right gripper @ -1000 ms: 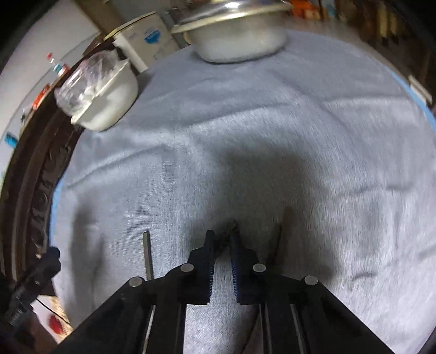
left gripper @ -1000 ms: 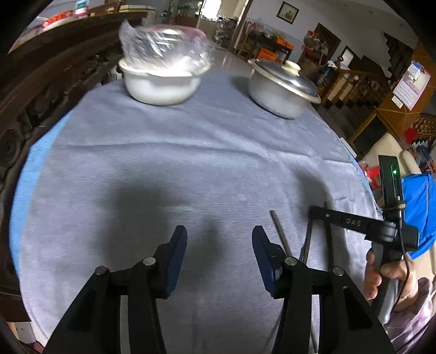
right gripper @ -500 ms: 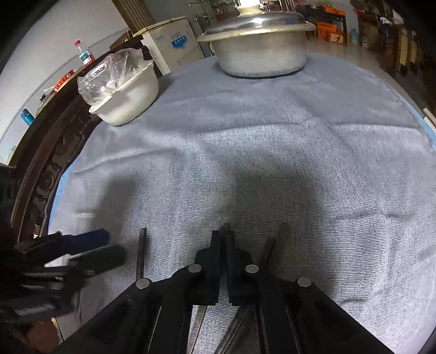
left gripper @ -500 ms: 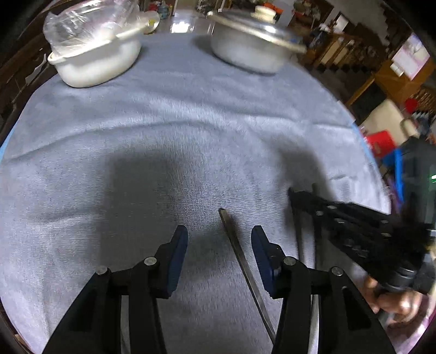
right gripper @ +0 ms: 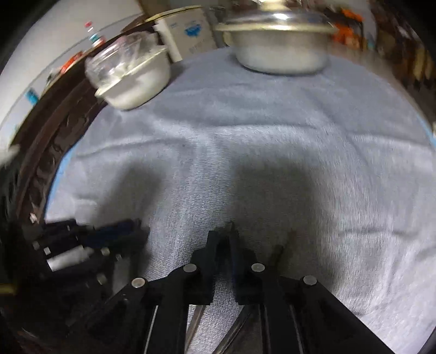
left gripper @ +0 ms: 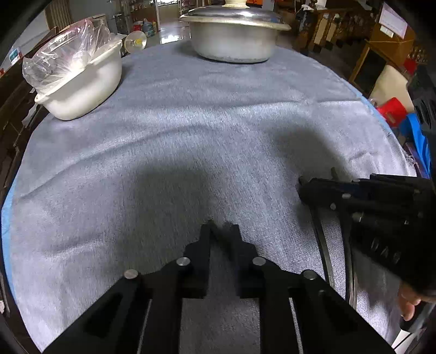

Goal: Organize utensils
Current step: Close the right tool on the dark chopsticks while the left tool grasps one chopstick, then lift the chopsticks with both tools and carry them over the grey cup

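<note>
Left view: A white bowl point(left gripper: 81, 81) sits far left on the counter. A clear bag point(left gripper: 68, 46) is stuffed in it. What is in the bag is not clear. A metal pot point(left gripper: 234, 40) sits far in the middle. Its lid point(left gripper: 234, 16) is on, so the inside is hidden. A grey cloth point(left gripper: 190, 122) covers the counter point(left gripper: 5, 217), and a blue edge shows at the sides. Brown wooden furniture stands far right in the room.

The left claw point(left gripper: 220, 227) is near, low over the cloth. Its jaws have just been closing and are now almost together. You cannot tell if anything is caught between them. The right claw point(left gripper: 301, 183) is on the right, pointing left. Two thin utensils point(left gripper: 323, 245) lie on the cloth under it. A hand point(left gripper: 407, 305) shows at the near right edge.

Right view: This view is blurry. The bowl point(right gripper: 136, 81) with its bag point(right gripper: 120, 57) is far left. The pot point(right gripper: 280, 51) with its lid point(right gripper: 275, 21) is far in the middle. A white box point(right gripper: 188, 32) stands behind them. A dark wooden rail point(right gripper: 54, 136) curves along the left side.

The right claw point(right gripper: 223, 234) is pinched tight. A thin dark utensil tip point(right gripper: 231, 225) pokes out between its jaws. More thin strips point(right gripper: 196, 318) lie on the cloth under it, and one more point(right gripper: 278, 253) lies just right of it. The left claw point(right gripper: 139, 228) is near left, too blurred to read.
</note>
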Motion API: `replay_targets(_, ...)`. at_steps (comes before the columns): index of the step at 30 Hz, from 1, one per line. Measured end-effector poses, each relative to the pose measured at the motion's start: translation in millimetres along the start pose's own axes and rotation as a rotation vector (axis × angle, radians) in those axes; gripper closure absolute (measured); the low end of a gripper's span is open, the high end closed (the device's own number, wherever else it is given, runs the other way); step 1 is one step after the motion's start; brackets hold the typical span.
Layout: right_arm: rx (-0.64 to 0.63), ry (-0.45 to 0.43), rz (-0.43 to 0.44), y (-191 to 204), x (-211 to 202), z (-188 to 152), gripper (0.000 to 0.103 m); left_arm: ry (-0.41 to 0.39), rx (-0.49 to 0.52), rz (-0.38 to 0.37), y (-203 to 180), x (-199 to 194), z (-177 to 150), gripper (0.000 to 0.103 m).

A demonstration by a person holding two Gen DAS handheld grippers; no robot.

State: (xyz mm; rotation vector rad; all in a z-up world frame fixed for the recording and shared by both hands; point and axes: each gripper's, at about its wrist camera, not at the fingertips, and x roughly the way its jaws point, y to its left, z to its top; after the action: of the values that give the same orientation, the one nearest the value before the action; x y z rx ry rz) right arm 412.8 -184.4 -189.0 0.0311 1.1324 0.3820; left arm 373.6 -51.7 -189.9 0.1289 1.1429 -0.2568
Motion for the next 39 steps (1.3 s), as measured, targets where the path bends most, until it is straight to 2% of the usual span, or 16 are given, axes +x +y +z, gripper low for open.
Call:
replay_targets(2, -0.037, -0.009, -0.02, 3.9, -0.5, -1.4, 0.093, -0.009, 0.014, -0.001, 3.9, -0.4, -0.9, 0.097)
replay_targets(9, -0.053, -0.027, 0.0, 7.3, -1.4, -3.5, 0.093, -0.028, 0.007, -0.012, 29.5, -3.1, -6.7, 0.098)
replay_targets(16, -0.047, 0.068, -0.018, 11.3, 1.3, 5.1, 0.09, 0.022, -0.002, -0.012, 34.1, -7.7, -7.8, 0.098)
replay_targets(19, -0.033, 0.133, -0.022, 8.4, 1.8, 8.8, 0.09, 0.053, 0.005, 0.008, 36.9, -8.5, -8.5, 0.089)
replay_targets(21, -0.026, 0.182, -0.027, 7.5, 3.0, 12.1, 0.09, 0.086, -0.005, 0.009, 39.8, -8.8, -7.9, 0.076)
replay_targets(26, -0.037, 0.278, -0.062, 13.3, 8.4, 19.3, 0.09, 0.147, -0.004, 0.032, 39.2, -8.1, -6.0, 0.074)
replay_targets(29, -0.044, 0.277, -0.077, 15.9, 9.2, 20.3, 0.09, 0.145, 0.014, 0.048, 34.5, -5.1, -4.2, 0.074)
replay_targets(31, -0.053, 0.264, -0.086, 17.6, 8.9, 19.5, 0.09, 0.13, 0.02, 0.037, 31.9, -2.2, -1.1, 0.077)
replay_targets(33, -0.064, 0.247, -0.09, 19.3, 7.7, 18.4, 0.092, 0.109, 0.049, 0.031, 28.9, -1.7, -0.5, 0.094)
replay_targets(36, -0.08, 0.215, -0.079, 19.0, 4.7, 15.1, 0.093, 0.096, 0.065, 0.025, 26.8, -1.1, -0.4, 0.097)
replay_targets(39, -0.048, 0.181, -0.013, 13.4, -2.4, 9.5, 0.094, 0.073, 0.043, 0.013, 31.7, -4.4, -2.5, 0.097)
